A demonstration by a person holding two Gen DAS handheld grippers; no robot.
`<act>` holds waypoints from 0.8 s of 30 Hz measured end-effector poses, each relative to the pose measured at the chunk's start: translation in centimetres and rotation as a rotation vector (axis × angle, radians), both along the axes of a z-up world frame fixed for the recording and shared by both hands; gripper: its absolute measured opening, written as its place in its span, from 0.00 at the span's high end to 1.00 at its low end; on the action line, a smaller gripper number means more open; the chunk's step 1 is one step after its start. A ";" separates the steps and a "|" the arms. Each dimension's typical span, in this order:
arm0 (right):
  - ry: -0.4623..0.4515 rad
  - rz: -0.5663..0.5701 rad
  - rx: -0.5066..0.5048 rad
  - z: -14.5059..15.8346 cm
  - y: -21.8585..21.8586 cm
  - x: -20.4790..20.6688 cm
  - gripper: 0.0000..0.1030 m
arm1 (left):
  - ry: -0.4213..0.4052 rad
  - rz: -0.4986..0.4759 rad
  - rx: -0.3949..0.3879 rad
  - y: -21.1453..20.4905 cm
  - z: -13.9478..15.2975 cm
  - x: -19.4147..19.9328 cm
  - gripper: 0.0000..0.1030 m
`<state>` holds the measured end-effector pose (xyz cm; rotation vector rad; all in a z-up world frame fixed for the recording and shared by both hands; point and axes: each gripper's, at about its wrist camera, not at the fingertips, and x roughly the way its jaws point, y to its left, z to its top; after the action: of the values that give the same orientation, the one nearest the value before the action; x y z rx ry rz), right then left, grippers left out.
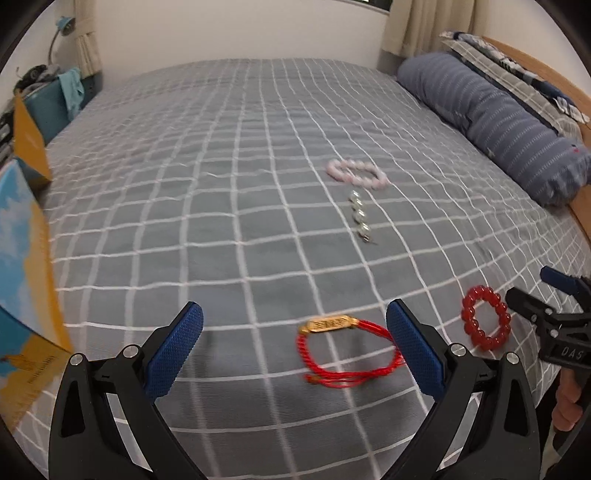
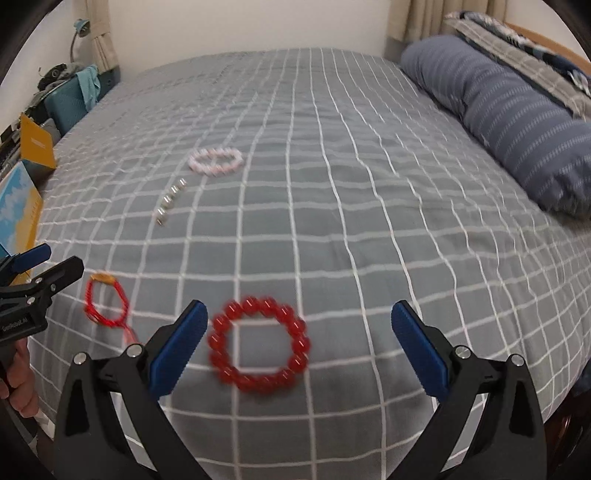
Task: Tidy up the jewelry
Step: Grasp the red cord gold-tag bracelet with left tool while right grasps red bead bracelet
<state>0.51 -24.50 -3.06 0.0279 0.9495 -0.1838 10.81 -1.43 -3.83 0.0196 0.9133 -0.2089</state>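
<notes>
Four pieces of jewelry lie on a grey checked bedspread [image 1: 221,184]. A red cord bracelet with a gold plate [image 1: 343,350] rests just ahead of my open left gripper [image 1: 295,321], nearer its right finger. A red bead bracelet [image 2: 258,343] lies between the fingers of my open right gripper [image 2: 299,317], close to the left one. Farther up the bed are a pink bead bracelet [image 1: 356,173] and a short silver bead strand [image 1: 360,216]. In the right wrist view the same pair appear as the pink bracelet [image 2: 216,160] and silver strand [image 2: 170,199]. Neither gripper holds anything.
A blue striped bolster pillow [image 1: 495,122] runs along the wooden headboard at the right. An orange and blue open box [image 1: 26,258] sits at the bed's left edge. Beyond it stand a teal case and a desk lamp [image 1: 64,26]. A hand [image 1: 567,402] grips the right tool.
</notes>
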 end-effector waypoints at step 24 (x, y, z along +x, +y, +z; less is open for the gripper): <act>0.050 -0.030 0.023 -4.2 -0.9 -1.1 0.49 | 0.062 0.004 0.013 -2.2 -4.0 0.6 0.55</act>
<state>-0.62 -25.39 -7.29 0.0591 1.0010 -0.2025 11.45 -3.65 -7.79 0.0232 0.9760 -0.2012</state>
